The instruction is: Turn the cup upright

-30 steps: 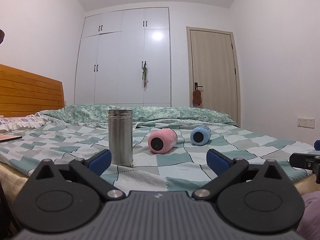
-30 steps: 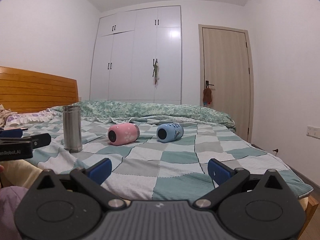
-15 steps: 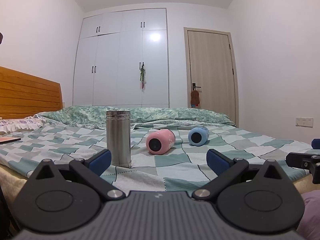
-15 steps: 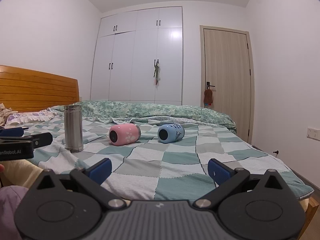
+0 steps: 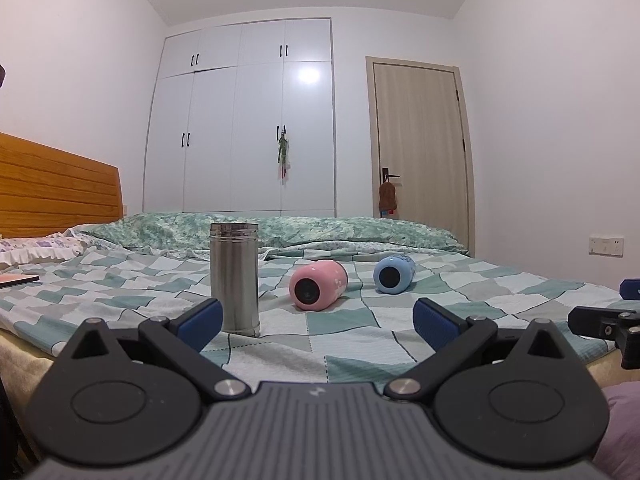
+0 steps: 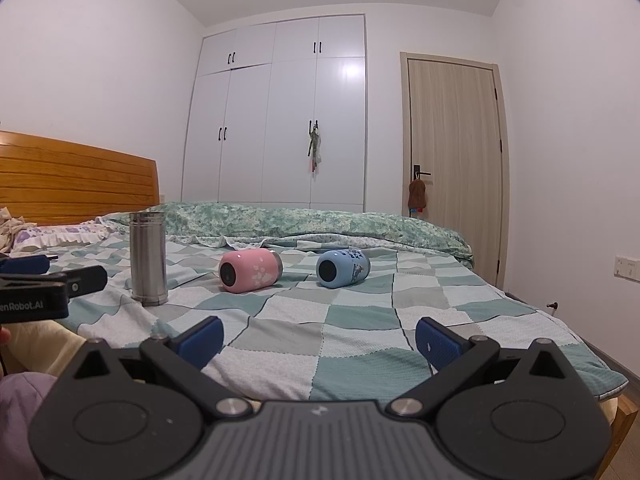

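Note:
A pink cup [image 5: 318,285] [image 6: 250,271] and a blue cup [image 5: 394,274] [image 6: 342,268] lie on their sides on the checked bedspread, bases toward me. A steel cup [image 5: 235,278] [image 6: 148,258] stands upright to their left. My left gripper [image 5: 316,322] is open and empty at the bed's near edge, short of the steel cup. My right gripper [image 6: 318,338] is open and empty, farther right, well short of the cups. Each gripper shows at the edge of the other's view.
The bed [image 6: 360,320] has a wooden headboard [image 5: 56,192] at left and a rolled green quilt [image 6: 320,224] at the back. A white wardrobe [image 5: 240,128] and a door [image 5: 420,152] stand behind. A flat object [image 5: 16,280] lies at the left.
Both views have shifted slightly; the cups sit a little lower and left in the left wrist view. Both grippers stay open. The cups have not moved.

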`<state>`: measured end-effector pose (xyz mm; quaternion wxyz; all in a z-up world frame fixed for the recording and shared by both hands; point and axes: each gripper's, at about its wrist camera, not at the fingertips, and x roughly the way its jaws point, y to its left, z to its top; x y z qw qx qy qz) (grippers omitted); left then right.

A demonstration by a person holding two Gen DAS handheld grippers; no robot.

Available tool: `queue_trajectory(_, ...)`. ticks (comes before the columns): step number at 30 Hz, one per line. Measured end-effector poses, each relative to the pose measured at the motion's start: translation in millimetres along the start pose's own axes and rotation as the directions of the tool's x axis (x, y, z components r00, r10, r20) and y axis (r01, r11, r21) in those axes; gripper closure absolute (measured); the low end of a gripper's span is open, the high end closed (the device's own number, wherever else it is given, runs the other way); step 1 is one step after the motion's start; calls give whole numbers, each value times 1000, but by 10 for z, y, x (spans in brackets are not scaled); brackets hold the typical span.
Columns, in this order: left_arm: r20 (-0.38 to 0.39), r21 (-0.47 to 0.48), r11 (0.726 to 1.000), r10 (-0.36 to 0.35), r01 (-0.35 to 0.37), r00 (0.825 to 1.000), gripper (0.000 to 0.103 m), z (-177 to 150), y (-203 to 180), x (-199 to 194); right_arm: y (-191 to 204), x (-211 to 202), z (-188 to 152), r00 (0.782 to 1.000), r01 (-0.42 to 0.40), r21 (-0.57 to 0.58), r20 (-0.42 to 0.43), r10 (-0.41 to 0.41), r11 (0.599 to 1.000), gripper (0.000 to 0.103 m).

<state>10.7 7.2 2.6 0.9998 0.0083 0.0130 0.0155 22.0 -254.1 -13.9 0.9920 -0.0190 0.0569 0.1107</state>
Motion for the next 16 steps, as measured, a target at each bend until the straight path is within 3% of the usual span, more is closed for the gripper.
queue_trajectory(16,7,-8,1000,-10,10,1000,0,0,6,-16,4,-4,-2,1000,0,-1,0,0,1000,1)
